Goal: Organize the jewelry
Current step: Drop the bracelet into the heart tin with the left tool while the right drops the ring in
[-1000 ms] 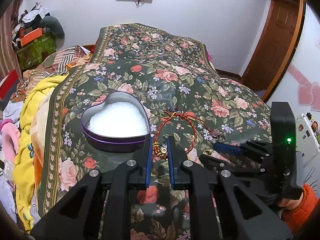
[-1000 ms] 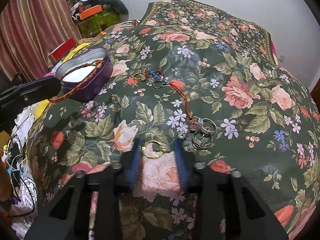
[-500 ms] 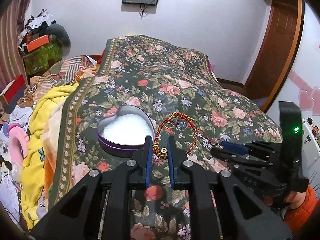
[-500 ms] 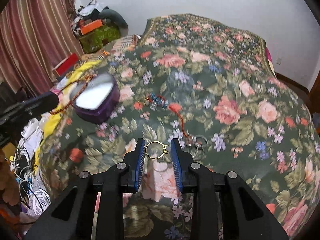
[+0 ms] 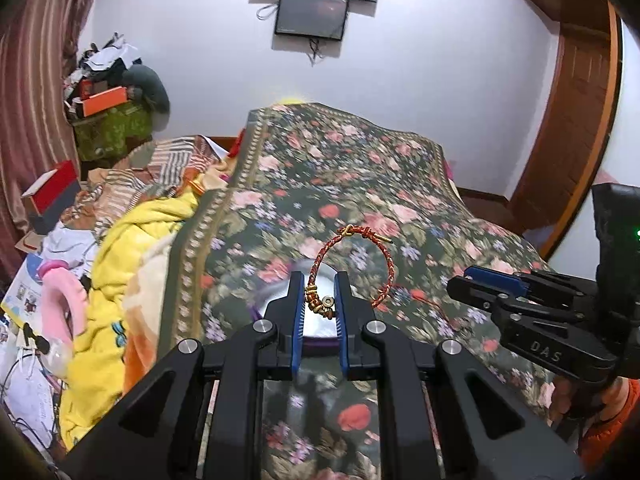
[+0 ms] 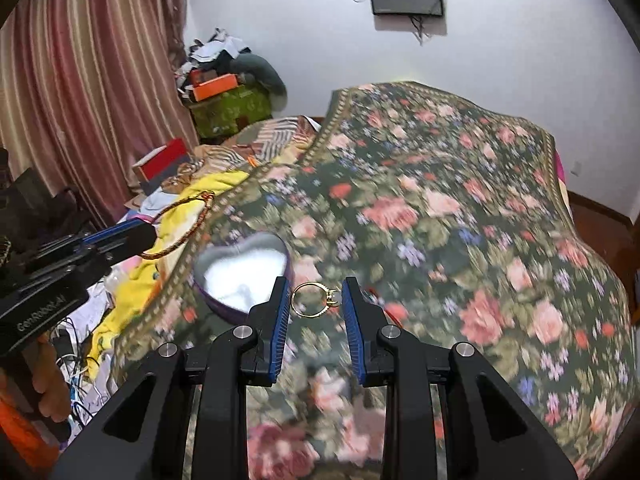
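your left gripper (image 5: 319, 306) is clamped on the beaded end of a red braided bracelet (image 5: 352, 264), whose loop stands up above and to the right of the blue pads (image 5: 298, 312), clear of the bed. just behind and below those fingertips lies the heart-shaped tin (image 5: 276, 304), mostly hidden by them, its purple wall showing under the pads. in the right wrist view the same tin (image 6: 244, 270) sits open with a white lining, just left of and beyond your right gripper (image 6: 316, 300). your right gripper pinches a gold ring (image 6: 314, 300) across its width, one pad on each side, with the ring's small setting toward the right pad. that ring is held up off the floral bedspread (image 6: 440, 220), which is blurred in both views. your right gripper (image 5: 520, 300) appears at the right of the left view, beside the left one and apart from it. your left gripper (image 6: 120, 240) appears at the left of the right view, with the bracelet (image 6: 180, 224) looping up from its tip over a yellow blanket (image 6: 132, 280)
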A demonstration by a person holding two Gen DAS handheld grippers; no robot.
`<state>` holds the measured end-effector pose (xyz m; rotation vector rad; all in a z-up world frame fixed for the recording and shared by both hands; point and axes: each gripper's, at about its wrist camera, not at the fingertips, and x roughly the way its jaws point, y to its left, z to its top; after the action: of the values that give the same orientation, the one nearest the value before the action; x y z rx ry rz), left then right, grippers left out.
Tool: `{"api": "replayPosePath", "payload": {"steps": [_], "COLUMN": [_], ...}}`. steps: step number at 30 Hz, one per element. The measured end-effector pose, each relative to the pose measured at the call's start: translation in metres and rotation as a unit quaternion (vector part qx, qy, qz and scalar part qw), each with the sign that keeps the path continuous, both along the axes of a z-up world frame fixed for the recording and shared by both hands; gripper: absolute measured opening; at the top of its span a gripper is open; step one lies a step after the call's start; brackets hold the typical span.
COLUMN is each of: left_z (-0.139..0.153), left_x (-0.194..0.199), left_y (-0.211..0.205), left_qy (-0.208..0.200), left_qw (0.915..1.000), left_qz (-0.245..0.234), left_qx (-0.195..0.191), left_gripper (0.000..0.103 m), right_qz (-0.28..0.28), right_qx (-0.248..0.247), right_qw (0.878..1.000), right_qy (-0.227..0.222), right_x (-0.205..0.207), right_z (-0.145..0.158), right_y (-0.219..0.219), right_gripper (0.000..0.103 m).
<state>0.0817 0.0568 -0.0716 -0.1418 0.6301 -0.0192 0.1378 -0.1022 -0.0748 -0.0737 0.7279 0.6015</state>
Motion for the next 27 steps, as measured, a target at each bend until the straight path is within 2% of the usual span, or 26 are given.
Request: {"api": "replayPosePath", "payload": {"steps": [8, 19, 27], "left_z": [-0.012, -0.051, -0.06], "left_x": [0.018, 0.047, 0.057], "left_y": [0.02, 0.016, 0.014], "left_qy": [0.017, 0.069, 0.077], "left_qw": [0.9997, 0.9976, 0.9968], "left_qz": [0.017, -0.011, -0.016], "left_qx": [0.009, 0.006, 0.011], "left_gripper": [0.013, 0.013, 0.013], "right_qz": [0.026, 0.034, 0.053], "right_qx": [0.007, 0.002, -0.006], "right_qw": [1.0, 0.999, 0.998], "right_qy": [0.004, 0.025, 0.044], "right_x": [0.011, 0.031, 0.04], "right_z": [-0.003, -0.019, -0.032], "right_y": [0.024, 0.037, 0.05], "right_gripper": [0.024, 0.024, 0.024]}}
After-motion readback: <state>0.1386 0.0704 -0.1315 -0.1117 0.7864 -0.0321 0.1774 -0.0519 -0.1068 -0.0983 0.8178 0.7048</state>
